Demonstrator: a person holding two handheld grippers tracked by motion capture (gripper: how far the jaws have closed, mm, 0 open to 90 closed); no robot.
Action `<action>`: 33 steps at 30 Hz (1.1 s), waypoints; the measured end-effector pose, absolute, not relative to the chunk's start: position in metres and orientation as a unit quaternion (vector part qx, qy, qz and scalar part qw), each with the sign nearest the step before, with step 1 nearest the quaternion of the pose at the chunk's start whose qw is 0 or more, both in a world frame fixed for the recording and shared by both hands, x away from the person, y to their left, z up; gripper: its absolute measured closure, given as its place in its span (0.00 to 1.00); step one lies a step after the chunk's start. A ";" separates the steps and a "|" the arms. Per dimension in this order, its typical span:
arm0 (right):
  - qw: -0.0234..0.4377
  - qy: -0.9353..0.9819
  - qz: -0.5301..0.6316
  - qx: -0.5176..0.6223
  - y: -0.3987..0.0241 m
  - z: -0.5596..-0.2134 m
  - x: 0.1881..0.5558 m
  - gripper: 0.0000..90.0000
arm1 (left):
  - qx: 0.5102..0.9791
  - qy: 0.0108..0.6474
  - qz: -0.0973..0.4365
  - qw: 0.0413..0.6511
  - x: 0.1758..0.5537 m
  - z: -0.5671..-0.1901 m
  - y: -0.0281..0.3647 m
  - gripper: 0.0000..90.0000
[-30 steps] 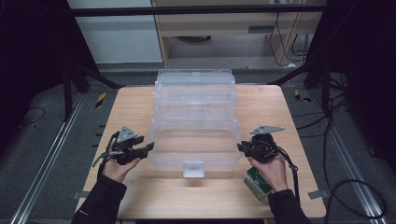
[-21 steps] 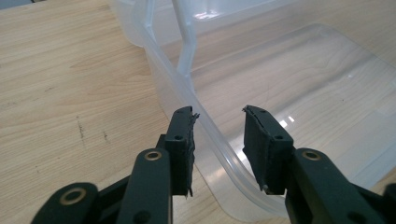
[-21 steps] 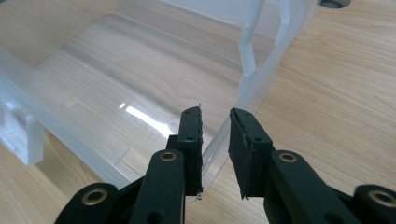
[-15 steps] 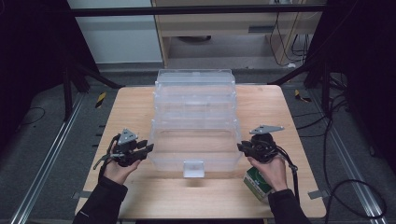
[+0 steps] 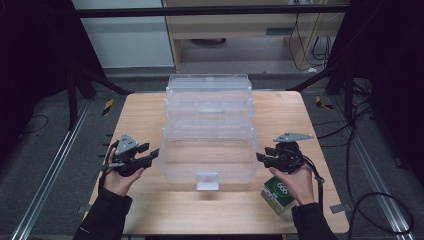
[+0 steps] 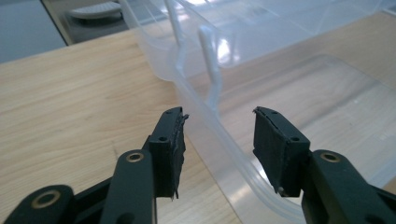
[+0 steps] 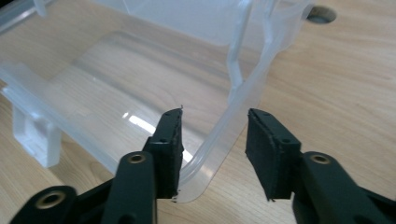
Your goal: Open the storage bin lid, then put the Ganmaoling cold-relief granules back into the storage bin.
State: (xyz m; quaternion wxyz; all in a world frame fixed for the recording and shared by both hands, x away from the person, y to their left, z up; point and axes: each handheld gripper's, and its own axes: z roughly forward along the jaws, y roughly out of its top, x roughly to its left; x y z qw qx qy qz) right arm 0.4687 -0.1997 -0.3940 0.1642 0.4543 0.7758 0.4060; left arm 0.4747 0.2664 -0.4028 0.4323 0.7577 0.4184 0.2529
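A clear plastic container (image 5: 207,107) stands in the middle of the wooden table (image 5: 145,115), and its near, shallow part (image 5: 207,160) has a white latch tab (image 5: 207,181) in front. My left gripper (image 5: 152,155) is at that part's left end. In the left gripper view its jaws (image 6: 218,126) straddle the clear rim (image 6: 205,135) without pressing it, and they have just been opening. My right gripper (image 5: 260,157) is at the right end. Its jaws (image 7: 215,126) have also just been opening and stand around the rim (image 7: 231,114).
A green and white carton (image 5: 278,192) lies on the table under the right hand, near the front edge. Black frame posts and cables stand on the floor on both sides of the table. A low cabinet is behind it.
Both hands keep their places at the ends of the container. The jaws of both grippers look a little wider apart than half a second ago.
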 end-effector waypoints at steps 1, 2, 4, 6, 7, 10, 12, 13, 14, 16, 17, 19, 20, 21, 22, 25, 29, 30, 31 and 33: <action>0.169 0.772 0.411 0.454 -0.202 -0.391 0.466 0.56 | 0.754 0.423 0.256 0.433 0.475 -0.401 0.270 0.55; 0.174 0.769 0.416 0.454 -0.205 -0.388 0.463 0.52 | 0.748 0.429 0.258 0.435 0.475 -0.400 0.274 0.53; 0.185 0.767 0.417 0.451 -0.211 -0.384 0.457 0.46 | 0.743 0.435 0.261 0.436 0.476 -0.399 0.277 0.51; 0.188 0.773 0.408 0.447 -0.215 -0.380 0.453 0.42 | 0.735 0.448 0.268 0.433 0.478 -0.400 0.287 0.48; 0.189 0.778 0.402 0.445 -0.217 -0.380 0.452 0.40 | 0.733 0.453 0.269 0.431 0.479 -0.400 0.290 0.47; 0.187 0.785 0.388 0.446 -0.220 -0.379 0.448 0.35 | 0.727 0.462 0.270 0.431 0.481 -0.402 0.297 0.43; 0.186 0.791 0.371 0.449 -0.225 -0.377 0.443 0.33 | 0.723 0.469 0.272 0.429 0.483 -0.404 0.303 0.42; 0.186 0.791 0.369 0.451 -0.226 -0.376 0.441 0.32 | 0.721 0.475 0.272 0.425 0.484 -0.406 0.307 0.41; 0.185 0.793 0.366 0.450 -0.228 -0.375 0.438 0.31 | 0.720 0.476 0.272 0.424 0.485 -0.407 0.309 0.41; 0.181 0.794 0.363 0.453 -0.231 -0.373 0.434 0.30 | 0.721 0.480 0.270 0.421 0.488 -0.409 0.313 0.39; 0.179 0.796 0.360 0.453 -0.232 -0.371 0.432 0.29 | 0.720 0.483 0.269 0.419 0.489 -0.411 0.314 0.38; 0.174 0.799 0.354 0.455 -0.235 -0.370 0.428 0.28 | 0.720 0.486 0.266 0.417 0.490 -0.413 0.315 0.38; 0.174 0.800 0.351 0.454 -0.237 -0.369 0.427 0.26 | 0.721 0.487 0.267 0.415 0.490 -0.414 0.316 0.37; 0.172 0.800 0.348 0.457 -0.238 -0.369 0.425 0.25 | 0.720 0.489 0.264 0.415 0.491 -0.416 0.317 0.37; 0.171 0.802 0.342 0.458 -0.239 -0.369 0.424 0.25 | 0.720 0.492 0.264 0.413 0.491 -0.417 0.317 0.37; 0.162 0.807 0.329 0.464 -0.243 -0.370 0.421 0.22 | 0.720 0.495 0.263 0.410 0.492 -0.420 0.319 0.37; 0.160 0.809 0.315 0.469 -0.247 -0.370 0.419 0.20 | 0.720 0.499 0.261 0.404 0.494 -0.424 0.320 0.37; 0.159 0.810 0.312 0.471 -0.248 -0.371 0.419 0.20 | 0.720 0.499 0.261 0.404 0.494 -0.424 0.320 0.37; 0.156 0.811 0.309 0.472 -0.248 -0.371 0.419 0.19 | 0.722 0.500 0.260 0.401 0.495 -0.426 0.320 0.36; 0.154 0.814 0.301 0.472 -0.248 -0.371 0.418 0.18 | 0.723 0.501 0.259 0.400 0.495 -0.427 0.320 0.36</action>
